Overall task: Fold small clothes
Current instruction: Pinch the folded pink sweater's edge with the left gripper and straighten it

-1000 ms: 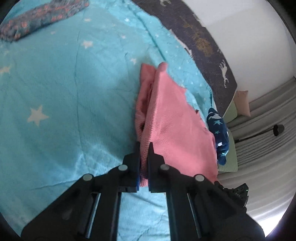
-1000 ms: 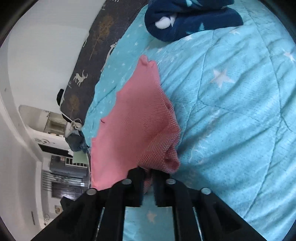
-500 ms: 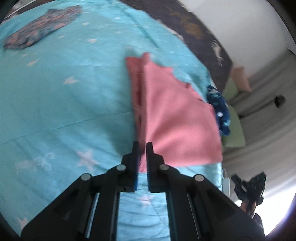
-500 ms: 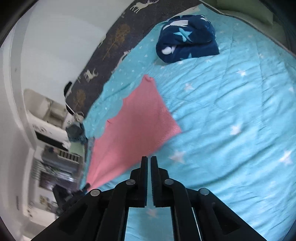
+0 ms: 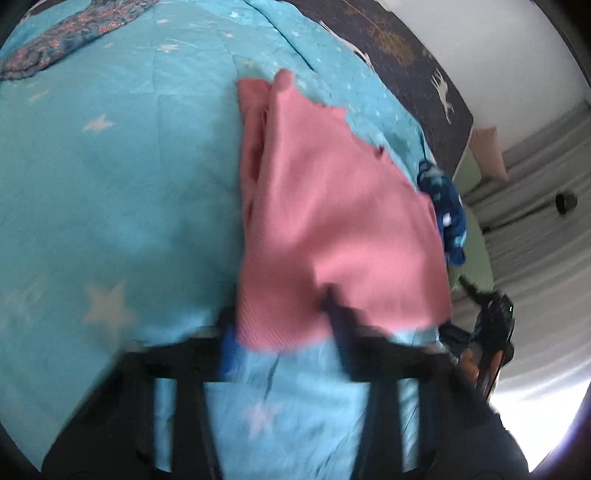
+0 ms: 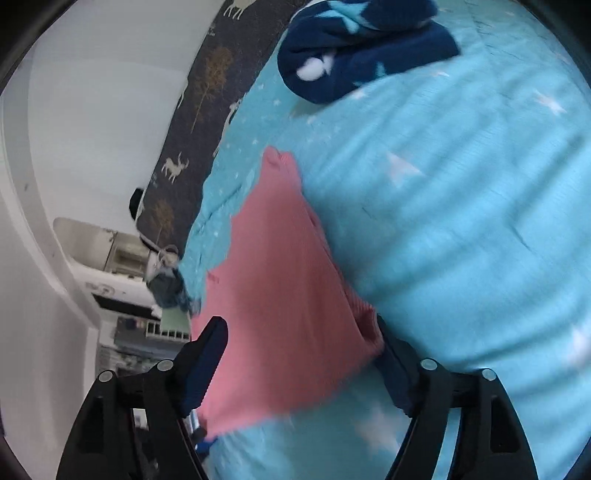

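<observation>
Left wrist view: blurred; pink garment (image 5: 332,221) lies folded on the turquoise star quilt (image 5: 110,166), its near edge between the fingers.
Left gripper (image 5: 280,321): released, jaws wide and just been opening; cloth lies between them, not pinched.
Right wrist view: the same pink garment (image 6: 280,295) runs away from the camera along the quilt's (image 6: 461,221) edge.
Right gripper (image 6: 297,325): let go, jaws spread and just been opening; the garment's near end sits between them, unpressed.
Navy star garment (image 6: 354,51): bunched on the quilt, well beyond the pink one.
Floral garment (image 5: 66,33): far corner of the quilt.
Deer-print blanket (image 6: 199,110): along the quilt's edge.
</observation>
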